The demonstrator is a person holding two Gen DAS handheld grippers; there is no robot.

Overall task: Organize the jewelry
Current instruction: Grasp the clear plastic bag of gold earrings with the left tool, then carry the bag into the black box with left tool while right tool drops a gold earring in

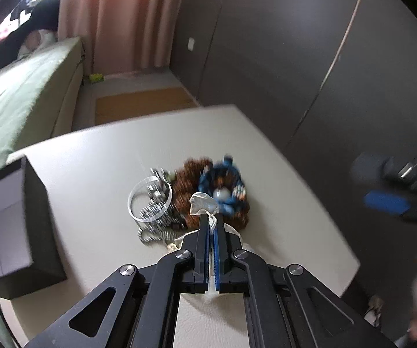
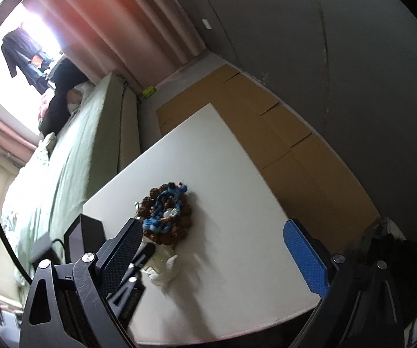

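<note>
My left hand-held gripper (image 1: 211, 217) is pressed together, pinching a thin white plastic bag (image 1: 201, 203) at the pile's 6 o'clock edge. The jewelry pile (image 1: 208, 191) sits mid-table (image 1: 98, 156), the black box (image 1: 14, 226) at its 9 o'clock. My right hand-held gripper (image 2: 217, 249) hangs spread wide, empty.

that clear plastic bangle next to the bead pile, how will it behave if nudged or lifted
The clear bangle looks rigid, holding a round hoop shape, so it should lift without sagging. Its glossy band probably slips easily. It leans on the metal jewelry, so a nudge could drag that along or send it sliding.
</note>
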